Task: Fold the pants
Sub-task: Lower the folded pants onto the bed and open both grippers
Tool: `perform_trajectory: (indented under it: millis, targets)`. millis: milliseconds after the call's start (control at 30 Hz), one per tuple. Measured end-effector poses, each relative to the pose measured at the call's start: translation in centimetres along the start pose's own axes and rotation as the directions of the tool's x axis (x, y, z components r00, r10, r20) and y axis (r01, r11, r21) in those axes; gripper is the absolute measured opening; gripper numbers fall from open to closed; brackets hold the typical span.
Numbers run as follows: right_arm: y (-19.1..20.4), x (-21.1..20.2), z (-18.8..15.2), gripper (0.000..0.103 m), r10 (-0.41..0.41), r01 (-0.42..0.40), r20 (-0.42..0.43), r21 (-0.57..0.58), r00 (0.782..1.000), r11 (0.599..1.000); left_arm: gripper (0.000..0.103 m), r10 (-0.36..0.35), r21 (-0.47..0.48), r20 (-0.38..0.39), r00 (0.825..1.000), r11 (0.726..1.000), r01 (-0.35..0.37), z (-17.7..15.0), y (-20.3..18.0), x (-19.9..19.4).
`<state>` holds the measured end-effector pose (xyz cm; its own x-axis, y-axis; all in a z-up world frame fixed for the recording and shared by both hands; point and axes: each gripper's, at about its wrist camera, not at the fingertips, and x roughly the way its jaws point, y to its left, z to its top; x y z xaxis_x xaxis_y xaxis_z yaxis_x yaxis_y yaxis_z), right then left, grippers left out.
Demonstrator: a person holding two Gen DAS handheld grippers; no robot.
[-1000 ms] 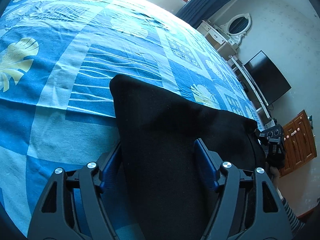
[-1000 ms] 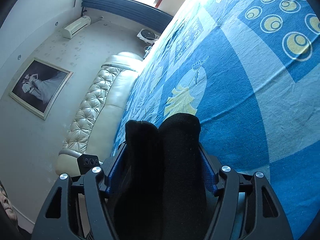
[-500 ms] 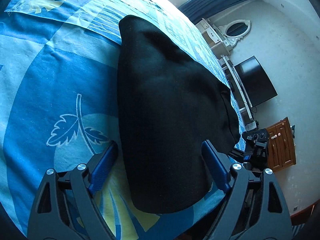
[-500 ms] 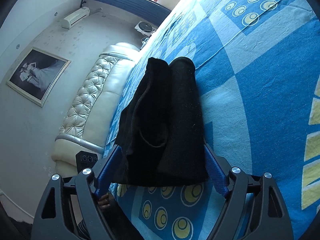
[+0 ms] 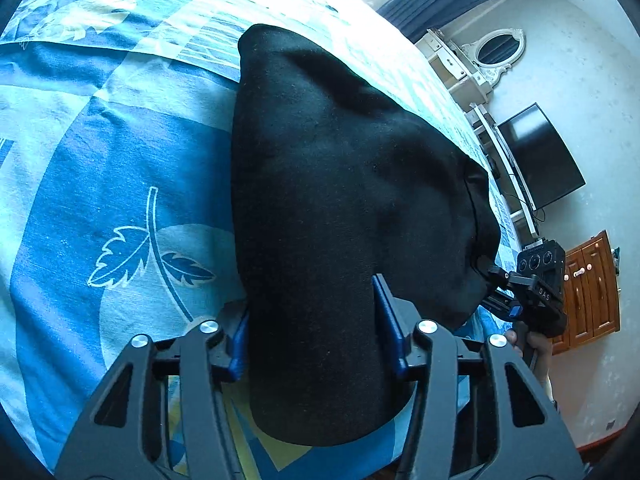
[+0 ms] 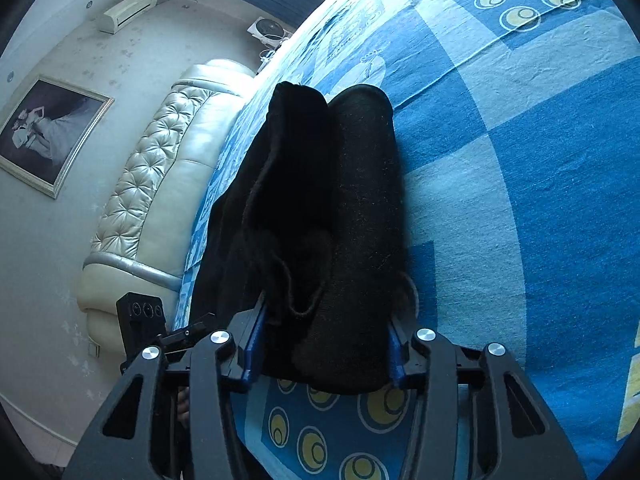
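The black pants (image 5: 344,200) lie folded on the blue patterned bedspread (image 5: 100,160). My left gripper (image 5: 314,328) has closed around one end of the folded pants, its blue pads pressing both sides. My right gripper (image 6: 324,344) has closed around the other end, where two thick folded layers (image 6: 328,208) sit side by side between the pads. The right gripper also shows in the left wrist view (image 5: 536,288) at the pants' far end. The left gripper shows in the right wrist view (image 6: 148,320).
A padded cream headboard (image 6: 156,184) runs along the bed's left side in the right wrist view. A television (image 5: 540,156), a white dresser with an oval mirror (image 5: 492,52) and a wooden cabinet (image 5: 592,288) stand beyond the bed's edge.
Half a second ago both grippers stood open beside the pants lying on the bed. Now both have narrowed onto the pants' ends. A second ago the pants were held closer to the cameras.
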<state>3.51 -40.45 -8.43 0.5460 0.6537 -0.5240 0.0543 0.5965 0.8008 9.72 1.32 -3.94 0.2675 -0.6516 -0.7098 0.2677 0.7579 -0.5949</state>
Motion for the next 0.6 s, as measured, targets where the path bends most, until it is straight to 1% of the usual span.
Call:
perform_trajectory:
  millis: [67,167,233,333,433,467,500,567,600]
  targets:
    - [0.5,-0.9,-0.5,0.036,0.007,-0.007,0.003,0.0,1.0,1.0,0.041,-0.002,-0.002,-0.001,1.0,1.0,0.002,-0.2,-0.2,-0.9]
    - [0.7,-1.5,-1.8,0.036,0.009,-0.009,-0.016,-0.006,1.0,1.0,0.041,0.005,0.013,-0.007,1.0,1.0,-0.005,-1.0,-0.3,-1.6]
    - [-0.3,-1.5,-2.4,0.036,0.012,-0.011,-0.023,0.014,1.0,1.0,0.041,-0.007,0.008,-0.01,1.0,1.0,0.007,-1.4,0.2,-1.5]
    - [-1.8,-1.3,-2.7,0.036,0.055,-0.054,-0.01,0.07,0.998,0.996,0.043,-0.026,-0.006,-0.012,1.0,1.0,0.026,-1.2,0.6,-1.1]
    - [-1.8,-1.1,-2.7,0.037,0.06,-0.06,-0.003,0.068,0.998,0.996,0.046,-0.022,0.002,-0.017,1.0,1.0,0.022,-1.0,0.5,-0.9]
    - [-1.9,-1.0,-2.7,0.037,0.063,-0.063,-0.002,0.069,0.998,0.996,0.049,-0.022,0.001,-0.016,1.0,1.0,0.022,-0.9,0.4,-0.8]
    - [-1.9,-1.0,-2.7,0.039,0.066,-0.066,-0.001,0.07,0.998,0.995,0.053,-0.019,0.0,-0.016,1.0,1.0,0.019,-1.0,0.5,-0.8]
    - [-2.0,-1.2,-2.7,0.044,0.076,-0.076,0.002,0.068,0.997,0.995,0.057,-0.016,-0.005,-0.007,1.0,1.0,0.015,-1.4,0.6,-0.8]
    - [-2.0,-1.3,-2.7,0.047,0.079,-0.079,0.005,0.065,0.997,0.995,0.061,-0.01,-0.005,-0.003,1.0,1.0,0.01,-1.5,0.5,-0.8]
